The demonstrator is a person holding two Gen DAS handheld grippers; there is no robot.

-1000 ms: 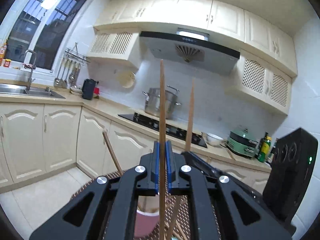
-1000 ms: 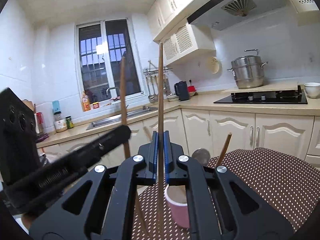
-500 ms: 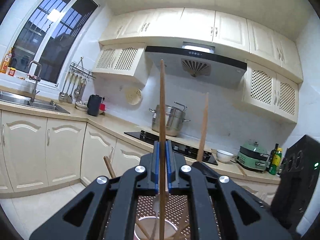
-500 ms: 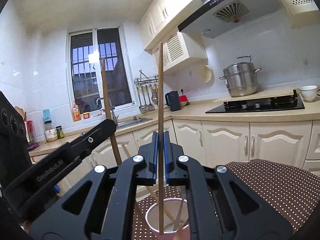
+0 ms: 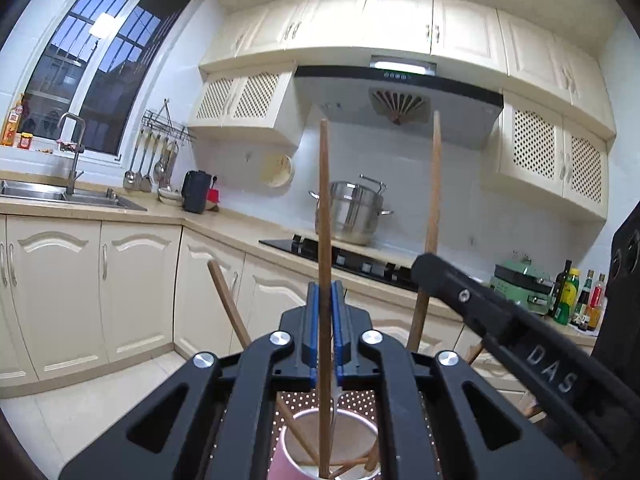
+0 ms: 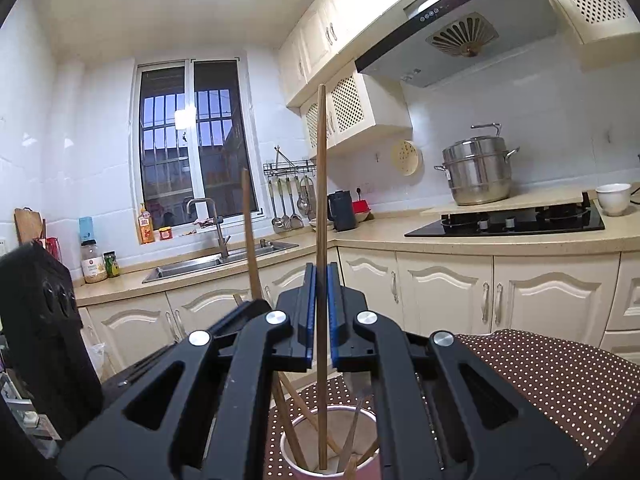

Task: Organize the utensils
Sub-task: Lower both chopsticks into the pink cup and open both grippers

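Two claws each held a chopstick upright over the pink cup

The left claw [image 5: 324, 336] was clamped on a wooden chopstick [image 5: 324, 240] standing vertical between its blue pads, lower end inside the pink cup [image 5: 288, 456] just below. The right claw [image 6: 319, 316] was clamped the same way on a second chopstick [image 6: 321, 220], tip down in the same cup [image 6: 296, 464] among several chopsticks leaning there. The cup stood on a brown dotted cloth [image 6: 560, 384] over the table, with the kitchen stove [image 6: 508, 220] far behind.
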